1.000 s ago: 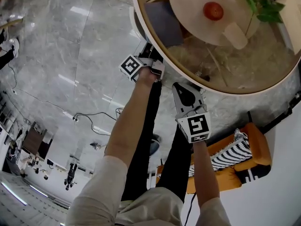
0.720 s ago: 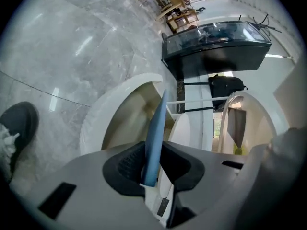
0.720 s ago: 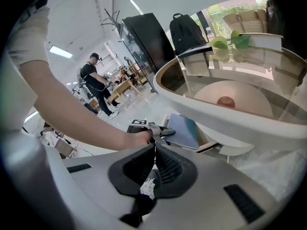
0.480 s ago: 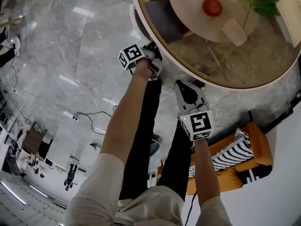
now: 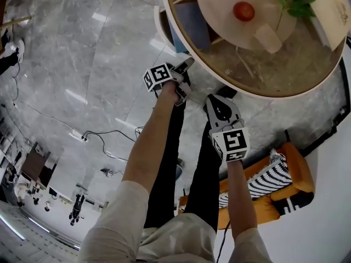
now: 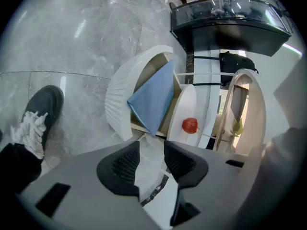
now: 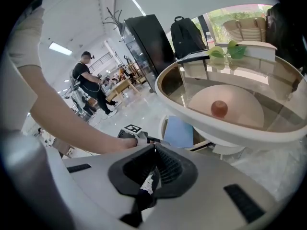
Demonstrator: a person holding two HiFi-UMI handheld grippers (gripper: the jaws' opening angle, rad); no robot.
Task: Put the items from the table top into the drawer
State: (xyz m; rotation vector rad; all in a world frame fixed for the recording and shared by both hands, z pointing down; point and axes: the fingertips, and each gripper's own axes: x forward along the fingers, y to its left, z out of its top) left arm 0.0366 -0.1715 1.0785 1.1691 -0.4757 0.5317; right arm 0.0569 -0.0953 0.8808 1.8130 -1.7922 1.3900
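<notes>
A red apple [image 5: 244, 11] [image 6: 190, 125] [image 7: 219, 108] lies on the round pale shelf under the glass top of the round table [image 5: 307, 84]. At the table's left side, the drawer [image 5: 162, 25] [image 6: 119, 104] with a white ribbed front stands pulled out. A blue flat item [image 5: 193, 23] [image 6: 153, 97] [image 7: 178, 132] lies in it. My left gripper [image 5: 185, 66] [image 6: 149, 157] is just short of the drawer, open, with nothing between its jaws. My right gripper [image 5: 215, 99] [image 7: 154, 169] hangs lower by the table's rim, shut and empty.
A green plant [image 5: 296, 1] in a white vase [image 5: 270, 38] stands on the shelf next to the apple. My legs and a dark shoe [image 6: 41, 114] are under the grippers. An orange sofa with a striped cushion [image 5: 274, 174] is at the right. A cable [image 5: 104, 133] lies on the marble floor.
The drawer now sticks out further from the table's rim. My left gripper has opened and swung along the rim. The right gripper rose slightly.
</notes>
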